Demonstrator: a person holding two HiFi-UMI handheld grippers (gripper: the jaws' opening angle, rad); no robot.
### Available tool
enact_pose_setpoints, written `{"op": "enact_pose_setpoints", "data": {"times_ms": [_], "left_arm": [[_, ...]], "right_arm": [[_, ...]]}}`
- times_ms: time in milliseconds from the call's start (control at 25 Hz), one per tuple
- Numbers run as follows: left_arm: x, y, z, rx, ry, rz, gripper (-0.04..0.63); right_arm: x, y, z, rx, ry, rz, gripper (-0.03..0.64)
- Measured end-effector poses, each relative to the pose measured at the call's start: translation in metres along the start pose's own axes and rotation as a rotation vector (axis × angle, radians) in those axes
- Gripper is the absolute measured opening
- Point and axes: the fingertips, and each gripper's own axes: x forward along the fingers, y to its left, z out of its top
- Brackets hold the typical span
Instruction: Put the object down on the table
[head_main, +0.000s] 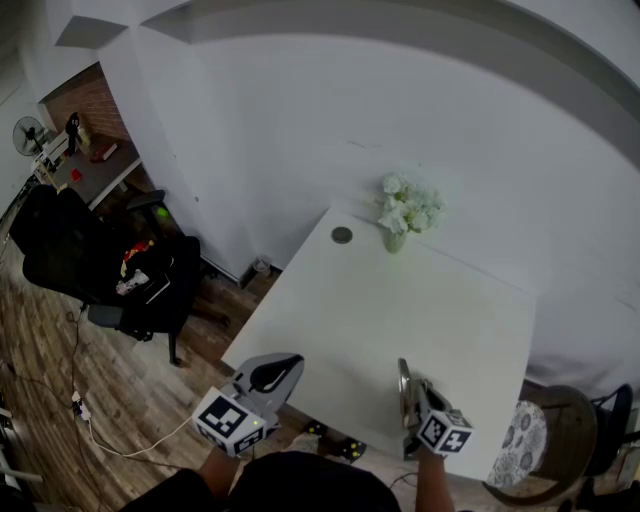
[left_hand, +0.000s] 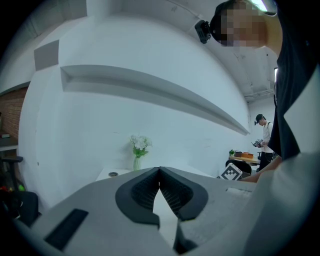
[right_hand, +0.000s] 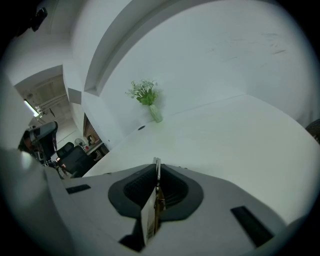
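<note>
The counter (head_main: 400, 320) is a broad, smooth, matte white rectangle. At its 12 o'clock edge stands a small pale-green vase (head_main: 395, 241) of white flowers (head_main: 408, 210), and a round grey grommet (head_main: 342, 235) is set in the top at 11 o'clock.

At 7 o'clock, the left claw (left_hand: 159, 172) is grey plastic with black ribbed pads. It is narrowed until the tips meet, with nothing between them.

At 5 o'clock, over the near edge, the right claw (right_hand: 156, 172) is clamped on a thin flat object (right_hand: 149, 220). The object stands upright and edge-on, with a metallic rim and a pale face whose print is too foreshortened to read. I cannot tell whether it touches the counter.

Each claw carries a cube (head_main: 443, 430) with black-and-white square markers.
</note>
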Motion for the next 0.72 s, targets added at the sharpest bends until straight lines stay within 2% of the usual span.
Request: {"op": "enact_pose_setpoints", "data": {"times_ms": [720], "left_arm": [[-0.0069, 0.002, 0.0017, 0.007, -0.006, 0.003, 0.0]], "right_arm": [[0.0035, -0.0033, -0.0003, 0.076, -0.009, 0.029, 0.029]]}}
